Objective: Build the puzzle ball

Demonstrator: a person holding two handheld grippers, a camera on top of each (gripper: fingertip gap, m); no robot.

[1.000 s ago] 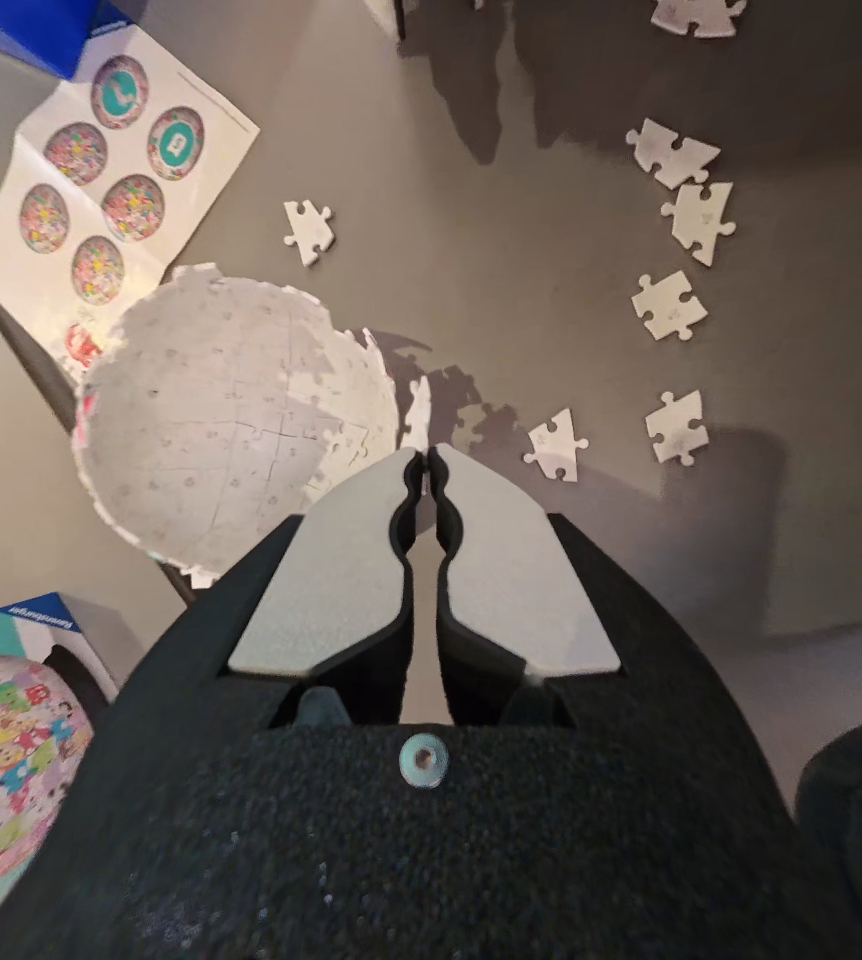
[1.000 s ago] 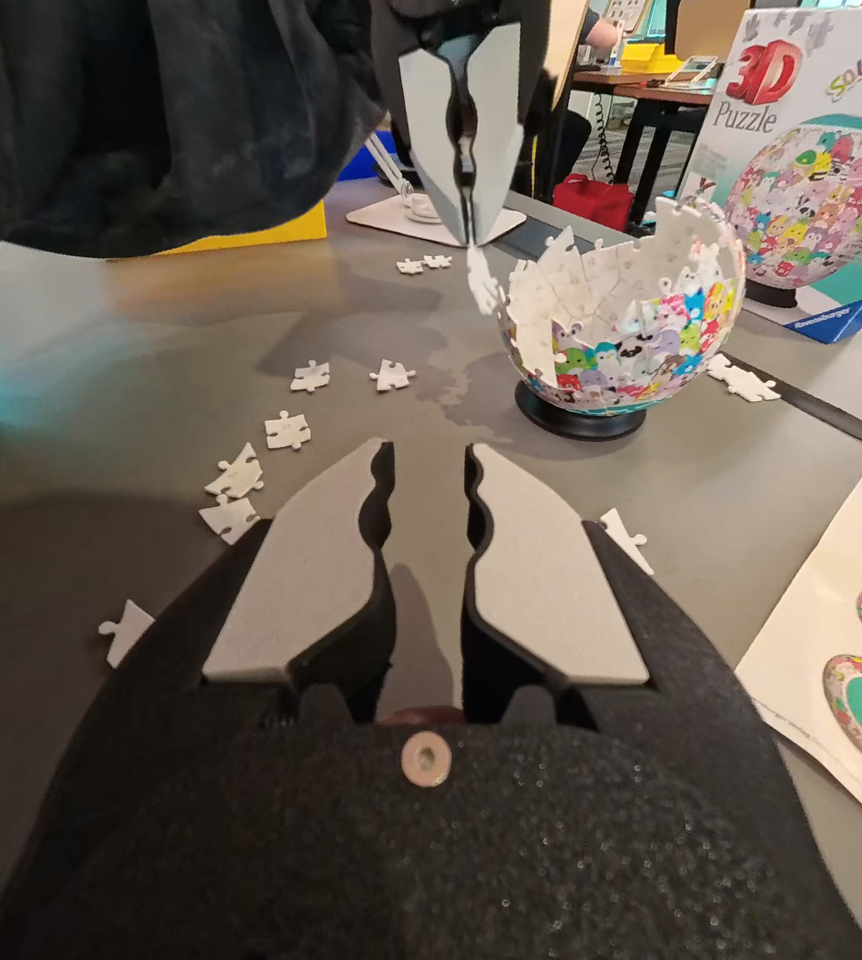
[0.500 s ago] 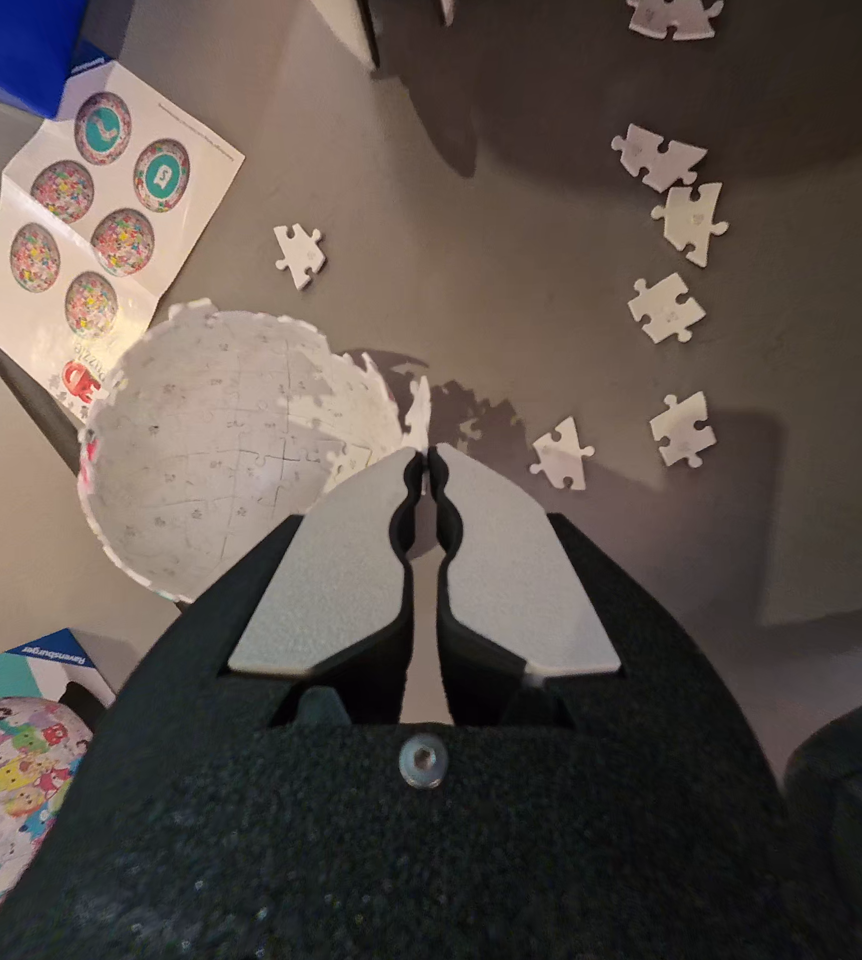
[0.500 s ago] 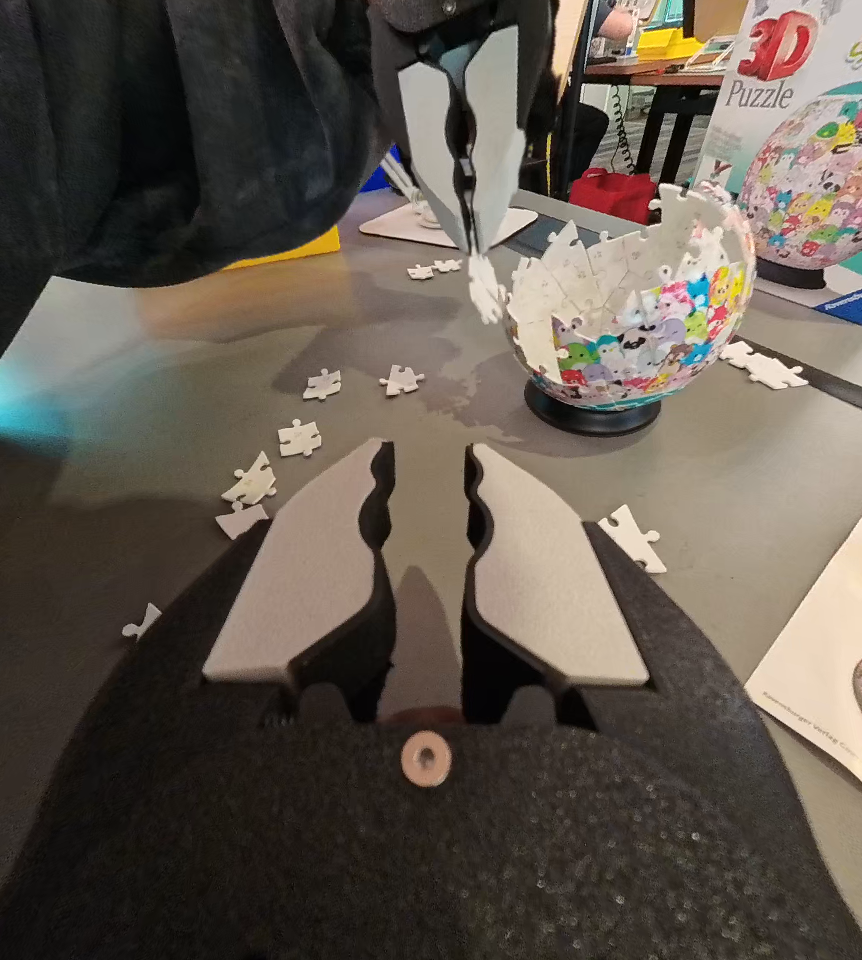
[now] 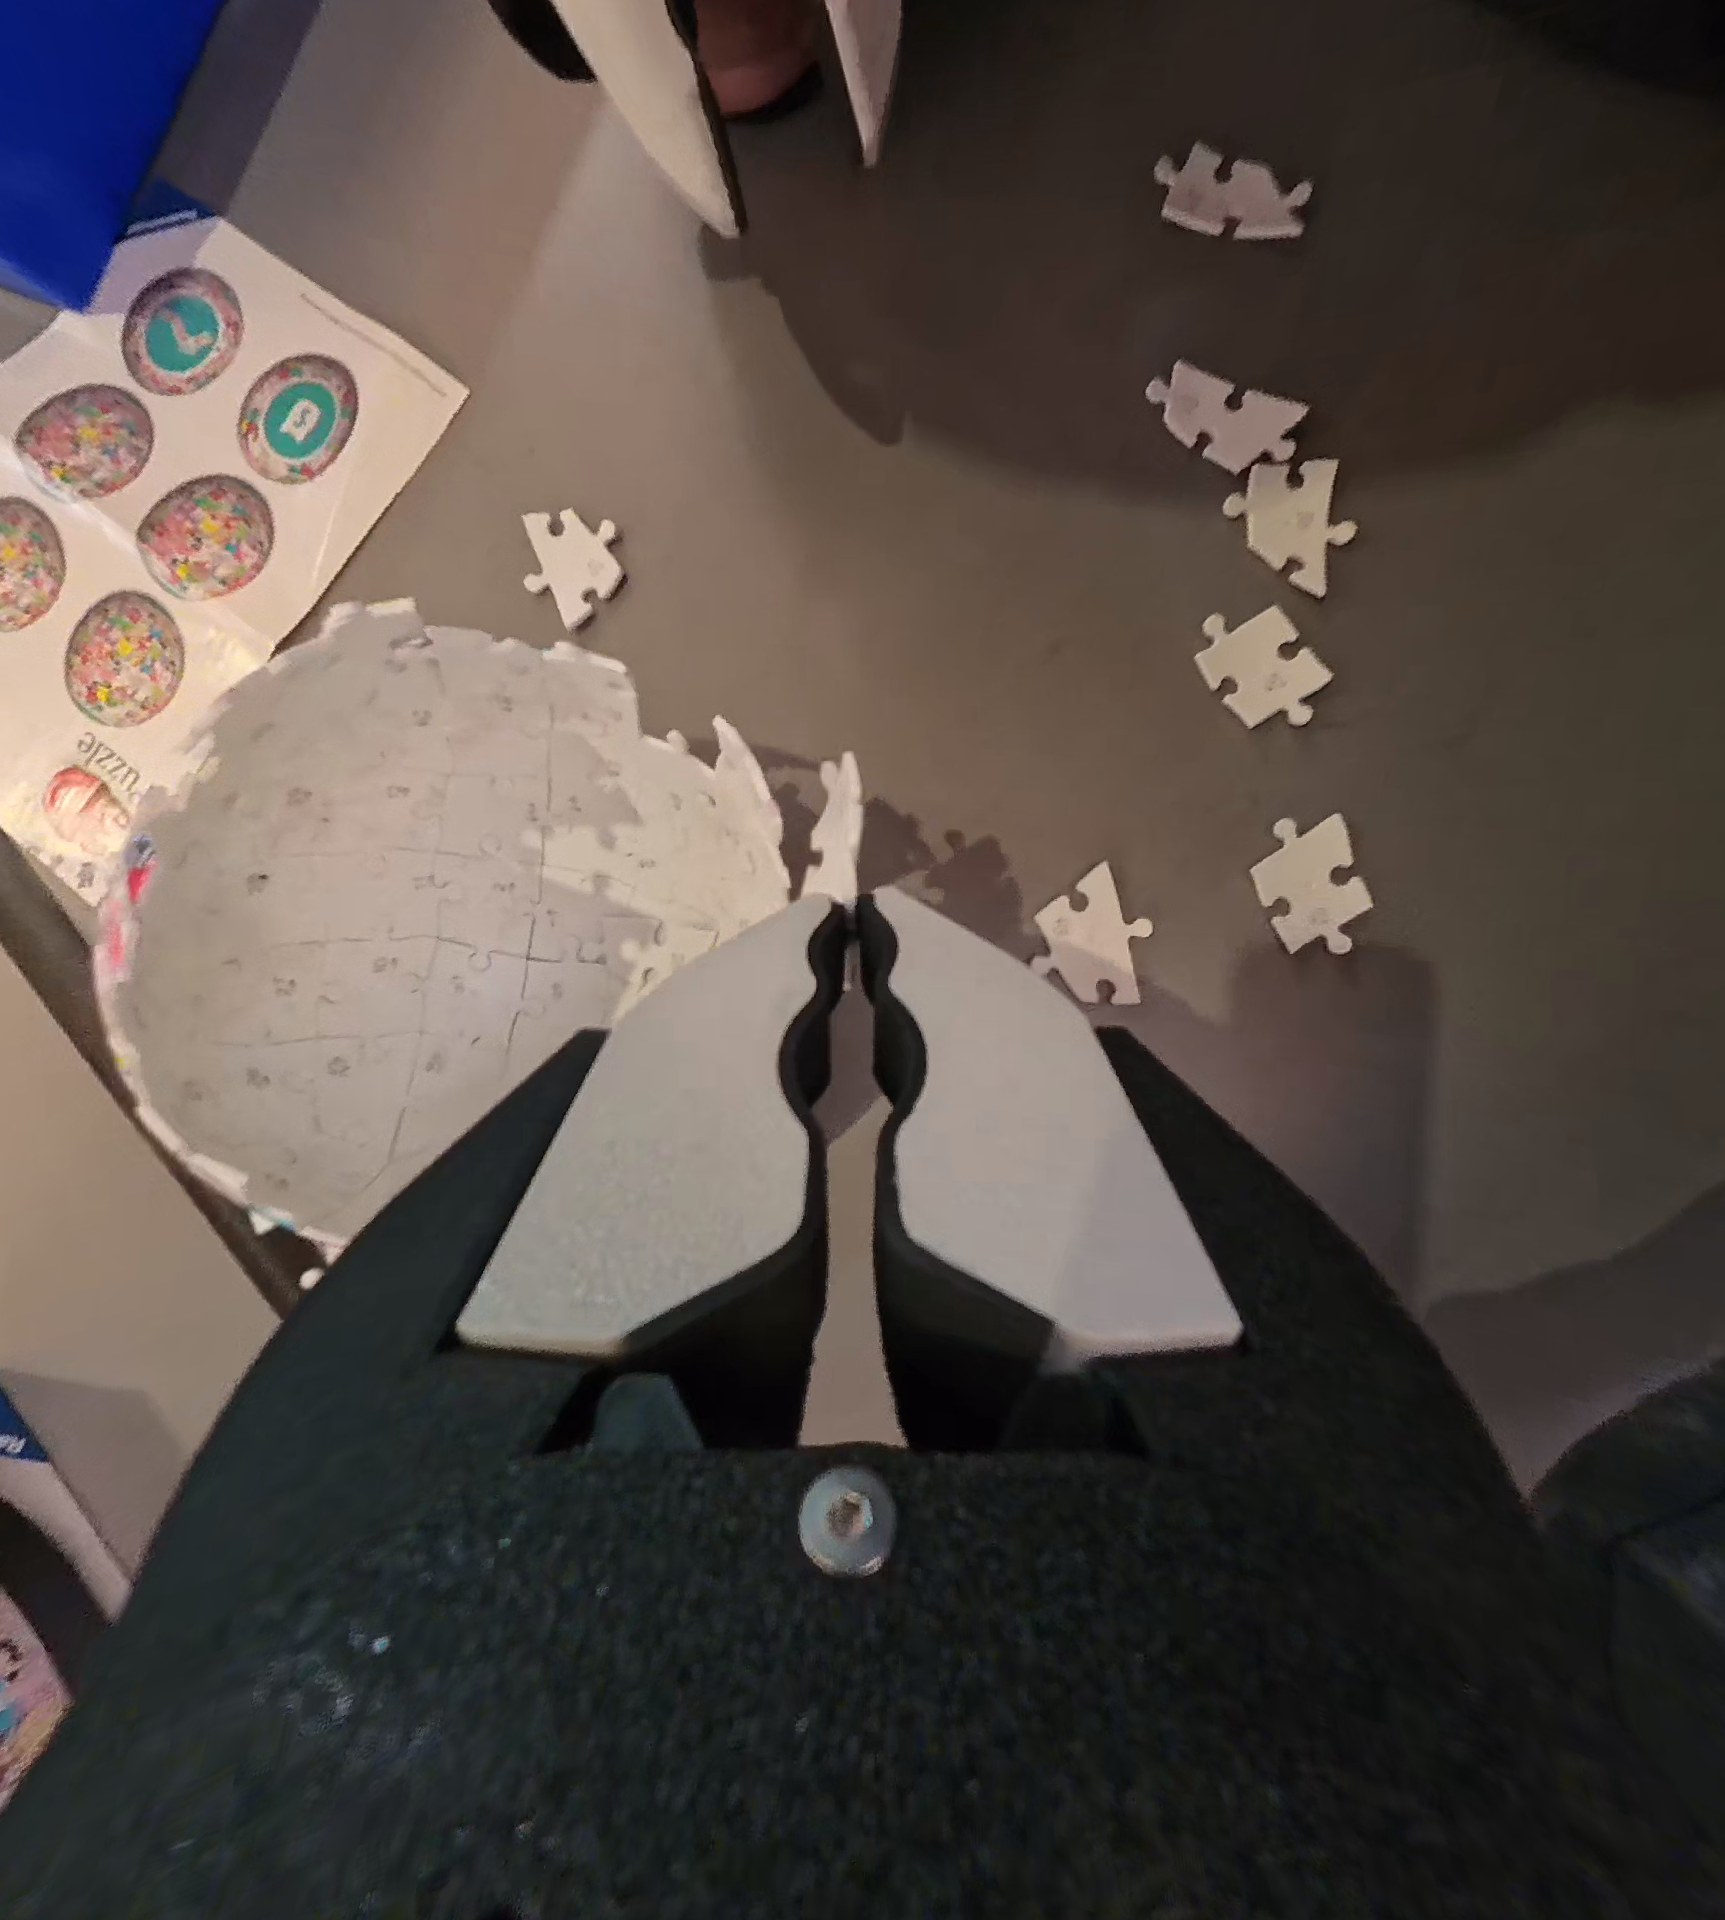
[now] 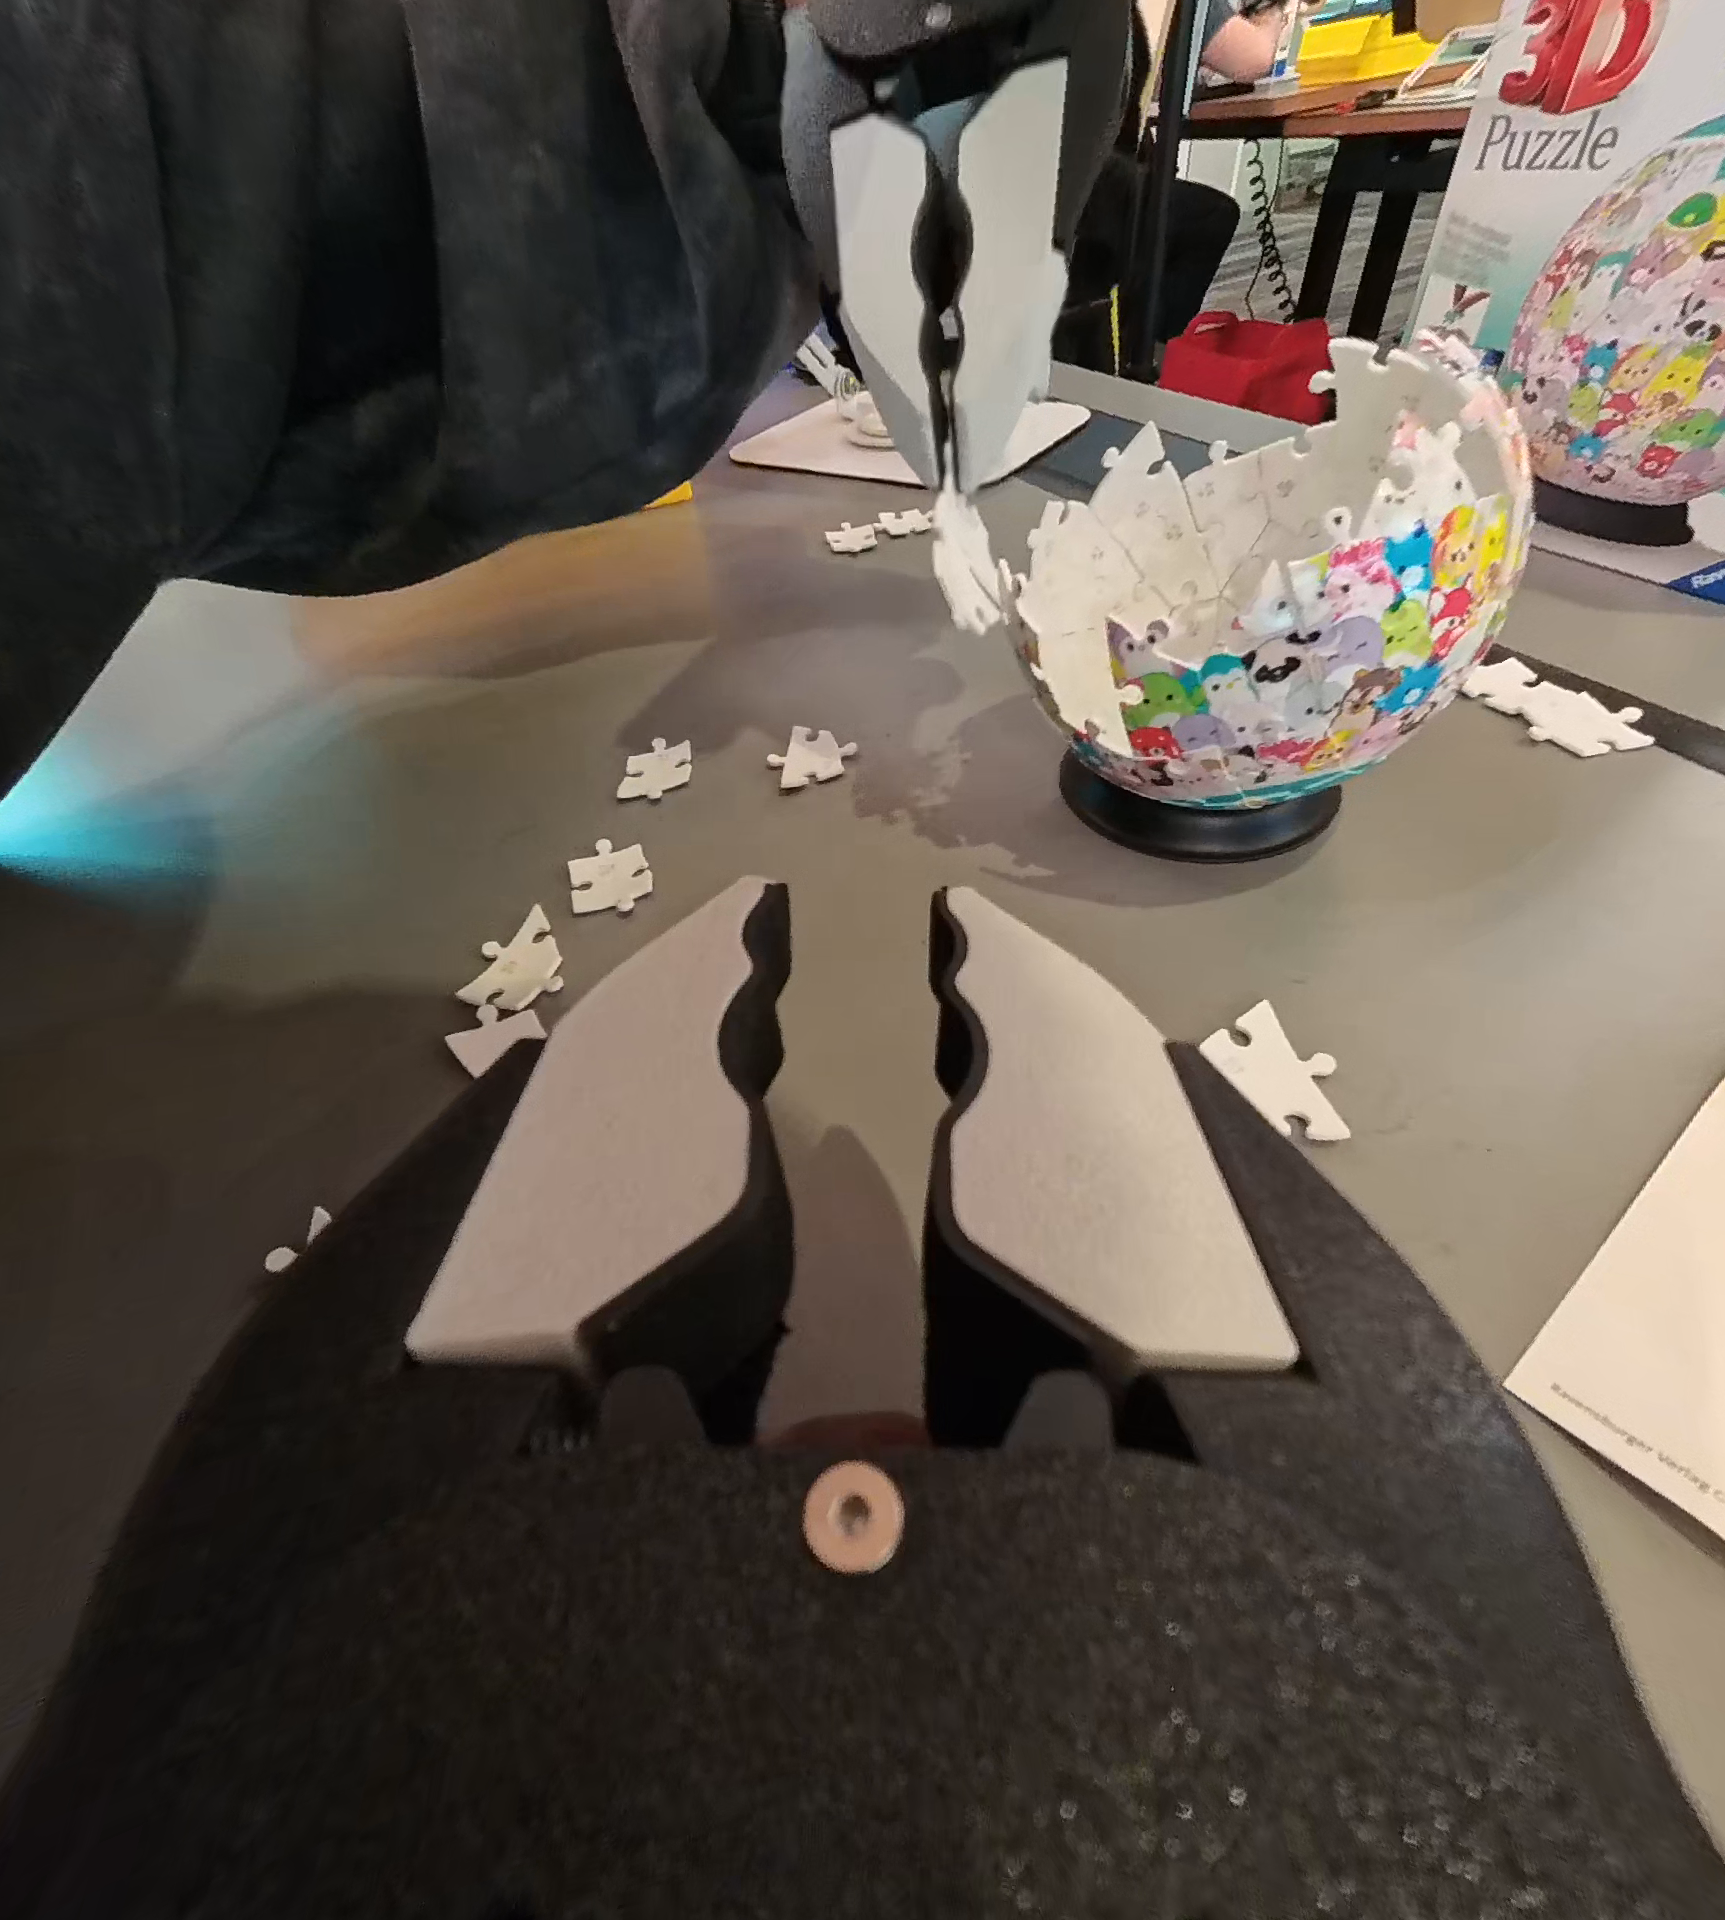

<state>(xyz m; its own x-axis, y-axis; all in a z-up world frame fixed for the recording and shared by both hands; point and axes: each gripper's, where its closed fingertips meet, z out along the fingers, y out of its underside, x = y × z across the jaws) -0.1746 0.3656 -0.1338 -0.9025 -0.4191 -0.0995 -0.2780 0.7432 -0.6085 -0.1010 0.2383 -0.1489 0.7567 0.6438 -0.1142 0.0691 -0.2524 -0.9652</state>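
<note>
Since a second ago I have carried my left gripper (image 5: 853, 906) and its pinched puzzle piece (image 5: 834, 821) closer to the rim of the puzzle ball (image 5: 422, 914), and my right gripper (image 6: 858, 914) has crept forward over the table (image 6: 1460, 987), so its fingers now show at twelve o'clock in the left wrist view. The left jaws are pressed together on the piece, which hangs edge-on just beside the ball's jagged rim at about three o'clock of the shell; whether it touches yet I cannot tell. The right jaws stand spread and empty, low over the table.

The half-built ball sits on its black stand (image 6: 1201, 816), at one o'clock in the right wrist view. I judge it light, thin-walled and fragile: a hard push would likely pop seams or roll it off the stand. The piece is a small, stiff, curved, smooth bit; a grip on its flat middle, leaving the tabs free, seems best.

Loose pieces (image 5: 1263, 665) lie scattered from one to three o'clock in the left wrist view, one (image 5: 572, 566) at eleven o'clock just past the ball. The instruction sheet (image 5: 214, 436) lies at ten o'clock, the puzzle box (image 6: 1668, 260) behind the ball. A dark sleeve (image 6: 266, 260) hangs at ten o'clock in the right wrist view. Nothing blocks the rim itself.
</note>
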